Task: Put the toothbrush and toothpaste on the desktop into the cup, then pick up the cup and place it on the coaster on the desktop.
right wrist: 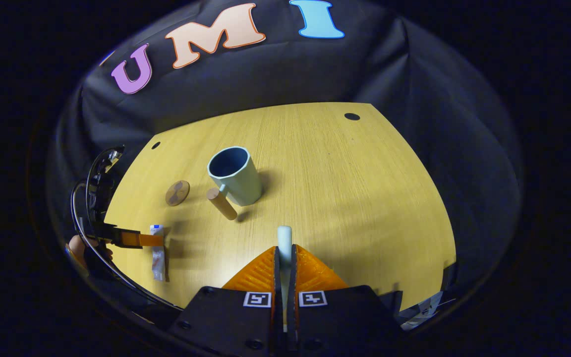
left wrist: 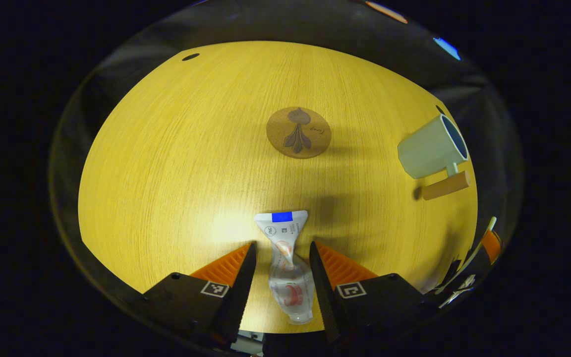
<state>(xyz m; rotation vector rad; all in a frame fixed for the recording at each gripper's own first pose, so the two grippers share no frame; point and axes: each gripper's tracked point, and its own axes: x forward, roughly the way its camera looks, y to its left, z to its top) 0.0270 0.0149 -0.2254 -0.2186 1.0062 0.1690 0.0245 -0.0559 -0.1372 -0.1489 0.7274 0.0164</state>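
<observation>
A crumpled white toothpaste tube (left wrist: 282, 225) lies flat on the wooden desktop (left wrist: 176, 163), and my left gripper (left wrist: 281, 249) stands open with one finger on each side of its middle. The right gripper view shows this from afar: the tube (right wrist: 157, 255) beside the left gripper (right wrist: 134, 239). My right gripper (right wrist: 284, 252) is shut on a pale toothbrush (right wrist: 284, 235), whose end sticks out past the fingertips. The light blue cup (right wrist: 236, 176) with a wooden handle (right wrist: 222, 204) stands upright ahead of it. The round cork coaster (left wrist: 299, 133) lies bare beyond the tube.
The cup (left wrist: 431, 146) is to the right of the coaster in the left gripper view, with the right gripper (left wrist: 489, 244) at the far right edge. A hand (right wrist: 75, 248) holds the left gripper. The desktop's near edge runs just behind both grippers.
</observation>
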